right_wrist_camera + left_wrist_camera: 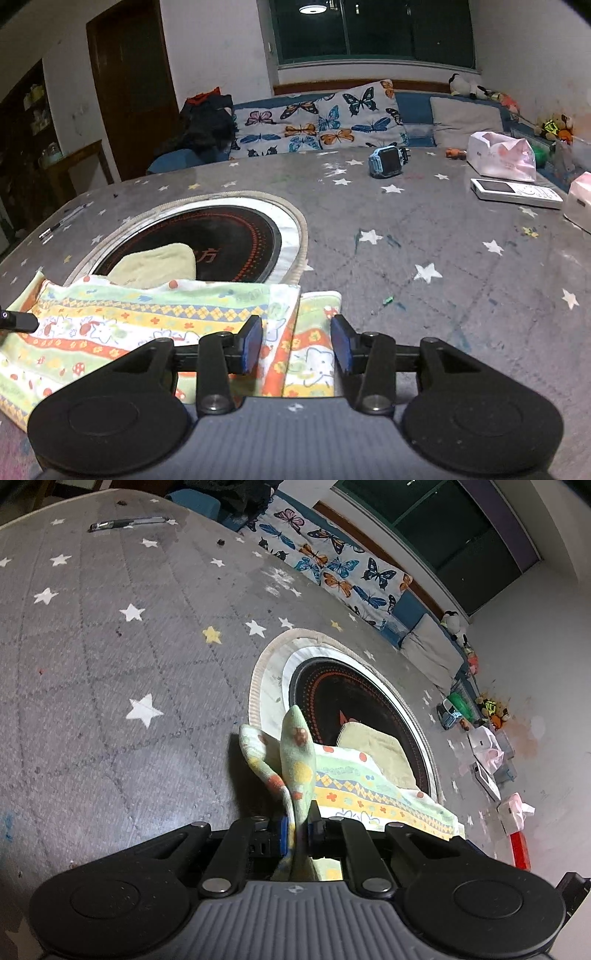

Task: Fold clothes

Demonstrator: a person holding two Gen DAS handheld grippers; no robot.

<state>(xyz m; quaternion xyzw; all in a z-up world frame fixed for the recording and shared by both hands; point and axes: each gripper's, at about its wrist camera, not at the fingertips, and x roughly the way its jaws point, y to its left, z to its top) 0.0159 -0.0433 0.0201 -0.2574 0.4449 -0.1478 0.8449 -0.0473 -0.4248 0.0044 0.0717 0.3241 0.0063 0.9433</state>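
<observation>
A patterned cloth (122, 325) in pale green, yellow and orange stripes lies folded on the grey star-print table, partly over the round black cooktop (229, 240). My left gripper (297, 830) is shut on a bunched corner of this cloth (295, 760), which sticks up between its pads. My right gripper (296, 345) hovers over the cloth's right edge with its jaws apart. The fabric lies below the gap and the pads (253, 343) do not press it. A plain yellow-green cloth (157, 266) rests on the cooktop behind the patterned one.
A pen (127, 523) lies near the table's far left edge. At the right sit a blue toy watch (388, 162), a white phone (515, 194), a pink-white bag (502, 157) and a tissue box (578, 205). A butterfly-print cushion (317, 120) lines the bench behind.
</observation>
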